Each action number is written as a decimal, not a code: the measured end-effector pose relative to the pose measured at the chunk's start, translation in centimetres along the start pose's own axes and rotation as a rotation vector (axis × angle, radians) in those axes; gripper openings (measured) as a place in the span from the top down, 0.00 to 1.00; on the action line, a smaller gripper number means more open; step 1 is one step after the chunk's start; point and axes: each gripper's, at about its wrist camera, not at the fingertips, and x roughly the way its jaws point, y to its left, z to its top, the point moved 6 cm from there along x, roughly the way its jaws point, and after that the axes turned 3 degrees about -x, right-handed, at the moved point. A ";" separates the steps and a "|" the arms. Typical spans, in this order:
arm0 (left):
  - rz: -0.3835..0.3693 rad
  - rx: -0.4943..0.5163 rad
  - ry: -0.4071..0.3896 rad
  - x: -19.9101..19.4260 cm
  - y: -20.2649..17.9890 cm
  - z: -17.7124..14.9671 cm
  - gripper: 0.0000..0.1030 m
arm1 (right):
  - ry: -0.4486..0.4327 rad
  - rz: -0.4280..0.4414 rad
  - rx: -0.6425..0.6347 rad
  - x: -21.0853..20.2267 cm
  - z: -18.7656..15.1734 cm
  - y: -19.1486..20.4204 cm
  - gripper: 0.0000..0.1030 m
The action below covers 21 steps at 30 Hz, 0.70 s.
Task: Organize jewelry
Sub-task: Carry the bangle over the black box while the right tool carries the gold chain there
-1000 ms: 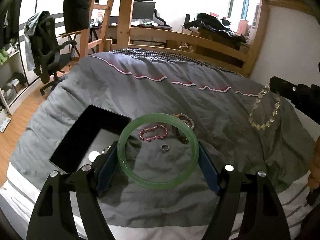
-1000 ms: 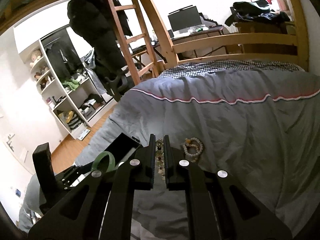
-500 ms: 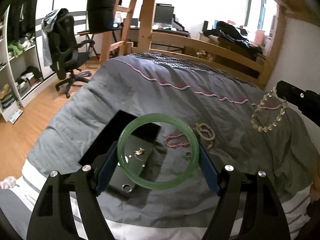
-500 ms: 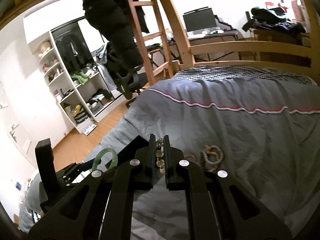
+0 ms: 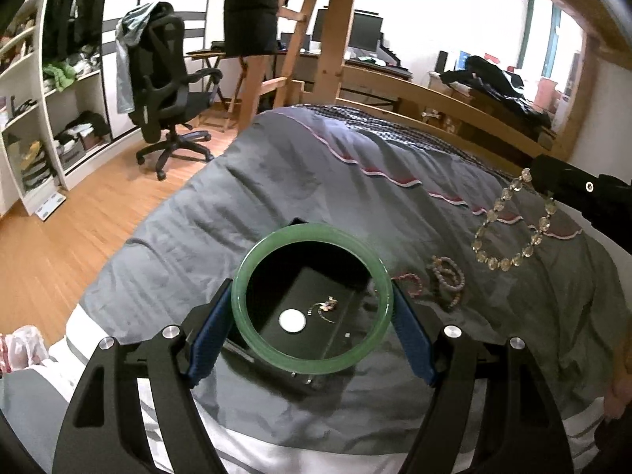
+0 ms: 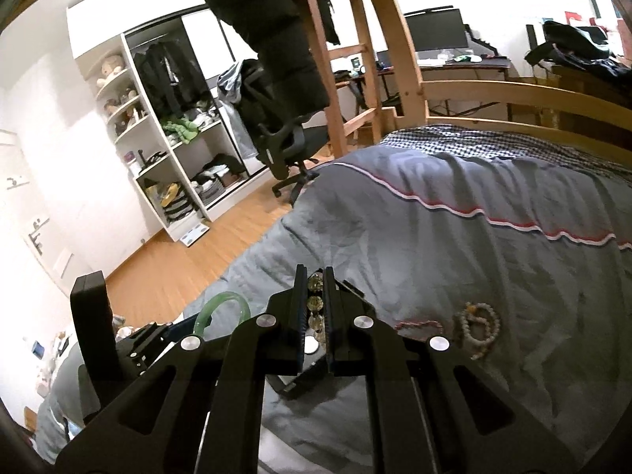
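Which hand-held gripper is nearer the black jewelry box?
Left. The left hand-held gripper holds the green bangle over the black jewelry box; the right hand-held gripper hangs off to its right.

right tongs [image 6: 315,308] clamping bead bracelet [image 6: 315,303], grey duvet [image 6: 454,245]

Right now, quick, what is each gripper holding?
Left gripper: closed on the green bangle.
Right gripper: shut on the clear bead bracelet.

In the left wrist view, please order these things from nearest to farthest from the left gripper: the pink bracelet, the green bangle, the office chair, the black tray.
1. green bangle, clamped between the left gripper pads.
2. black tray, directly beneath the bangle.
3. pink bracelet, on the duvet just right of the tray.
4. office chair, across the floor, far left.
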 end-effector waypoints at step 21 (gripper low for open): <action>0.050 -0.101 0.023 2.8 5.1 -0.7 0.28 | 0.081 0.058 -0.032 8.2 -0.4 3.5 0.92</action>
